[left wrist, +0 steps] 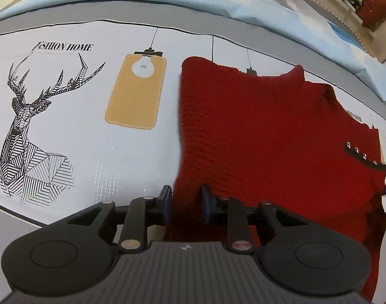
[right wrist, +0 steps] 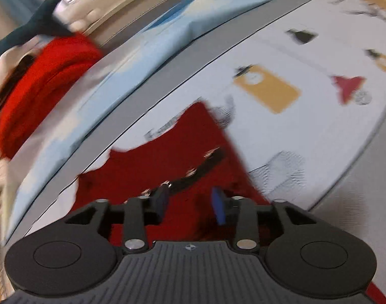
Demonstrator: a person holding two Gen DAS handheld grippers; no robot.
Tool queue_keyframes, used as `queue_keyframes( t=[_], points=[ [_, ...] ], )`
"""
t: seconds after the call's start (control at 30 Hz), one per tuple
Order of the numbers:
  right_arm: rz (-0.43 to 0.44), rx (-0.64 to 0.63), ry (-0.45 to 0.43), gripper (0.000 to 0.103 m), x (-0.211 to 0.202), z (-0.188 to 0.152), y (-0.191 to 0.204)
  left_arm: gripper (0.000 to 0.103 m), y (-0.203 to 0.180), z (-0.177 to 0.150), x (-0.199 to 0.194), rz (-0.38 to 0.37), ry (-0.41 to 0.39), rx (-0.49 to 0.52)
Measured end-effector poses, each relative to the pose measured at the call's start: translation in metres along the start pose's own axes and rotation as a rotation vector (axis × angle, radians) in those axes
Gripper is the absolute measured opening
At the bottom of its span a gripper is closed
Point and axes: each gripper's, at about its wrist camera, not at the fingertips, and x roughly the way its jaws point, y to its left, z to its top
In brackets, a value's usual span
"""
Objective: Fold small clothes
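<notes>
L fingers (left wrist: 166, 197) astride red sweater (left wrist: 269, 131) edge

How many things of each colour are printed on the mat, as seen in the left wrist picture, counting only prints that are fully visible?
Black line deer: 1
Tan lamp: 1
Total: 2
The red sweater hides the other prints.
</notes>
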Motion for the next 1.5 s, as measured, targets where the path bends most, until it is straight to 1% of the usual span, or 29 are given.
queue_keyframes(
  t=[0.03,0.1,0.13,0.17,0.2,0.23,0.27,0.33,0.37,0.4,0.47,0.53,0.6,0.7,0.73,0.8,0.9,0.93,0.97,1.0,1.07,1.1,1.17,1.23,1.27,1.3,1.37,1.43,1.5],
  points=[
    [-0.007,0.011,0.030,0.045,0.005,-0.001,-0.003,0.027,-0.005,0.000,-0.006,0.004,-0.014,0.017],
    [-0.069,0.023,0.089,0.044,0.017,-0.003,-0.013,0.027,-0.022,-0.002,-0.022,-0.030,-0.077,0.091],
    [-0.088,0.011,0.116,0.042,0.023,-0.004,-0.015,0.027,-0.027,-0.004,-0.023,-0.053,-0.094,0.117],
    [-0.096,0.006,0.123,0.038,0.025,-0.005,-0.018,0.027,-0.031,-0.008,-0.017,-0.057,-0.088,0.145],
    [-0.092,0.011,0.119,0.038,0.024,-0.005,-0.021,0.026,-0.032,-0.014,-0.004,-0.024,-0.048,0.166],
    [-0.090,0.009,0.116,0.038,0.021,-0.006,-0.021,0.026,-0.031,-0.019,0.005,-0.008,-0.030,0.172],
    [-0.099,-0.007,0.111,0.040,0.016,-0.006,-0.019,0.026,-0.033,-0.022,0.002,0.000,-0.046,0.173],
    [-0.115,-0.035,0.083,0.041,0.002,-0.006,-0.019,0.028,-0.043,-0.021,-0.019,0.032,-0.077,0.187],
    [-0.099,-0.031,0.066,0.041,-0.007,-0.005,-0.021,0.032,-0.048,-0.022,-0.036,0.019,-0.122,0.197],
    [-0.078,-0.029,0.046,0.041,-0.018,-0.003,-0.021,0.034,-0.051,-0.024,-0.057,-0.010,-0.178,0.199],
    [-0.040,-0.075,-0.012,0.042,-0.043,0.001,-0.014,0.050,-0.052,-0.027,-0.093,-0.038,-0.247,0.177],
    [-0.017,-0.167,-0.086,0.043,-0.074,-0.001,-0.006,0.052,-0.050,-0.031,-0.122,-0.035,-0.289,0.141],
    [0.005,-0.256,-0.166,0.046,-0.112,-0.007,0.000,0.052,-0.050,-0.042,-0.154,-0.023,-0.330,0.130],
    [0.040,-0.306,-0.201,0.048,-0.162,-0.013,-0.003,0.059,-0.044,-0.076,-0.203,-0.014,-0.414,0.135],
    [0.056,-0.307,-0.210,0.049,-0.180,-0.016,-0.008,0.059,-0.043,-0.092,-0.216,-0.009,-0.434,0.140],
    [0.095,-0.308,-0.239,0.055,-0.219,-0.024,-0.022,0.059,-0.037,-0.129,-0.240,-0.004,-0.457,0.140],
    [0.111,-0.323,-0.271,0.059,-0.266,-0.048,-0.051,0.058,-0.023,-0.186,-0.259,-0.016,-0.445,0.133],
    [0.105,-0.332,-0.274,0.059,-0.277,-0.057,-0.062,0.057,-0.018,-0.203,-0.262,-0.018,-0.435,0.131],
    [0.098,-0.339,-0.271,0.059,-0.285,-0.069,-0.074,0.052,-0.013,-0.222,-0.263,-0.026,-0.423,0.124],
    [0.088,-0.340,-0.257,0.059,-0.289,-0.081,-0.089,0.048,-0.006,-0.239,-0.263,-0.039,-0.409,0.114],
    [0.066,-0.308,-0.218,0.059,-0.288,-0.105,-0.115,0.022,0.002,-0.265,-0.258,-0.038,-0.363,0.111],
    [0.050,-0.285,-0.198,0.059,-0.284,-0.116,-0.130,0.019,0.005,-0.279,-0.256,-0.021,-0.348,0.122],
    [0.010,-0.264,-0.169,0.059,-0.273,-0.136,-0.152,0.018,0.008,-0.298,-0.251,0.001,-0.326,0.137],
    [-0.032,-0.255,-0.126,0.057,-0.257,-0.152,-0.171,0.018,0.012,-0.315,-0.245,0.000,-0.309,0.145],
    [-0.068,-0.249,-0.096,0.057,-0.250,-0.157,-0.177,0.018,0.013,-0.321,-0.241,0.000,-0.303,0.150],
    [-0.079,-0.244,-0.078,0.057,-0.244,-0.157,-0.179,0.018,0.015,-0.327,-0.234,0.000,-0.289,0.145],
    [-0.064,-0.236,-0.067,0.056,-0.239,-0.158,-0.183,0.018,0.023,-0.334,-0.219,-0.017,-0.249,0.097],
    [-0.084,-0.219,-0.042,0.056,-0.231,-0.158,-0.187,0.018,0.032,-0.335,-0.201,-0.031,-0.216,0.057],
    [-0.095,-0.194,-0.011,0.056,-0.223,-0.158,-0.189,0.018,0.043,-0.335,-0.182,-0.042,-0.203,0.017]
  ],
)
